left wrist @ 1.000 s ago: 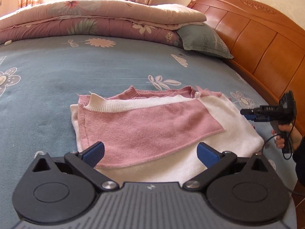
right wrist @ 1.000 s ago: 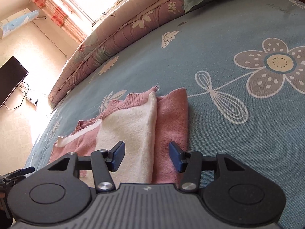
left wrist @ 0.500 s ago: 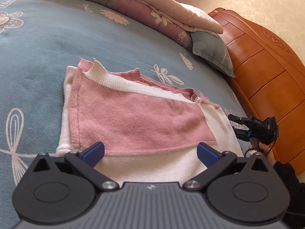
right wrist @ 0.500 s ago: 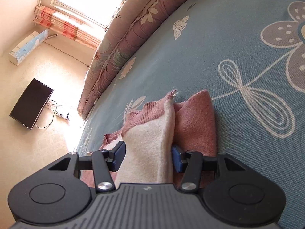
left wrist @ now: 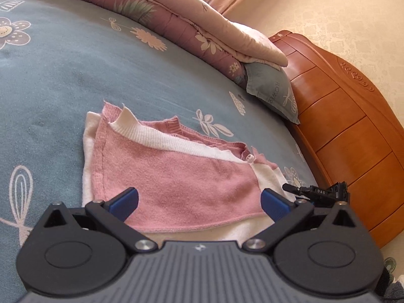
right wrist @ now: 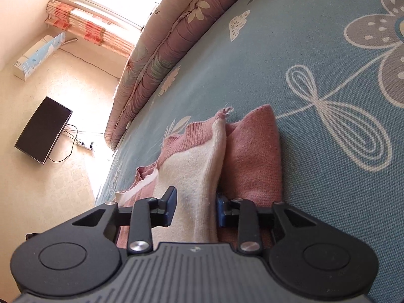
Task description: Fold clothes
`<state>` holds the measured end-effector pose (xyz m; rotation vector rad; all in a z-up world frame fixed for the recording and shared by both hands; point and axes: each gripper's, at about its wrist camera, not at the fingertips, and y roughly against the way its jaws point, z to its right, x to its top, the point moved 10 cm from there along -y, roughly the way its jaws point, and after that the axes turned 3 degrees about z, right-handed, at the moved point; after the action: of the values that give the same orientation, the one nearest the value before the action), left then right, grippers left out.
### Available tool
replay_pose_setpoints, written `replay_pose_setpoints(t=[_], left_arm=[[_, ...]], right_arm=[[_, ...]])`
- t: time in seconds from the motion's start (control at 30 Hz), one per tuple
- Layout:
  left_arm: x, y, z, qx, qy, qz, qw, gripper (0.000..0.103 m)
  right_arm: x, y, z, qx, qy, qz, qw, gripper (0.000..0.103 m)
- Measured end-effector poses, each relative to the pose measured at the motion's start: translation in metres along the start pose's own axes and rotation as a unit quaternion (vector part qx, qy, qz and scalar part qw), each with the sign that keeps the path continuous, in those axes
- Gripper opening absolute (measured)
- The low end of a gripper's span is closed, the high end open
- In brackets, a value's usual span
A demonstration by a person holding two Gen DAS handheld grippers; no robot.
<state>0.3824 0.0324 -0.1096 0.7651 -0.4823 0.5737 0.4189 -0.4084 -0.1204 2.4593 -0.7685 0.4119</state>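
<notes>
Right gripper (right wrist: 194, 208): jaws closing on a raised white fold of the sweater (left wrist: 176, 189), pads touching cloth. Left gripper (left wrist: 199, 202): jaws wide apart, nothing gripped, over the sweater's near edge. Sweater lies part-folded on the bed (left wrist: 63, 75).

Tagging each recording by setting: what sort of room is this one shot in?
A home bedroom, most likely. The pink and white sweater lies on a bed with a blue flowered sheet, a carved wooden headboard and a folded quilt. A wall-mounted TV faces the bed.
</notes>
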Motion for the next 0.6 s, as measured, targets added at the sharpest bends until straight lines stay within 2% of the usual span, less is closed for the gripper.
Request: replay_pose_setpoints(t=[0.1, 0.27, 0.4, 0.6], left_arm=[[0.018, -0.008, -0.03, 0.02, 0.038, -0.004, 0.9991, 0.102], [0.013, -0.019, -0.056, 0.012, 0.099, -0.025, 0.9947, 0.102], [0.004, -0.02, -0.054, -0.003, 0.102, -0.031, 0.9943, 0.102], [0.007, -0.024, -0.047, -0.018, 0.092, -0.038, 0.9949, 0.102]], right_arm=[[0.0, 0.001, 0.004, 0.004, -0.009, 0.006, 1.0, 0.032], [0.0, -0.001, 0.003, -0.002, -0.001, 0.002, 1.0, 0.031], [0.001, -0.001, 0.002, -0.002, 0.0, 0.003, 1.0, 0.031], [0.0, -0.001, 0.002, -0.006, 0.001, 0.004, 1.0, 0.031]])
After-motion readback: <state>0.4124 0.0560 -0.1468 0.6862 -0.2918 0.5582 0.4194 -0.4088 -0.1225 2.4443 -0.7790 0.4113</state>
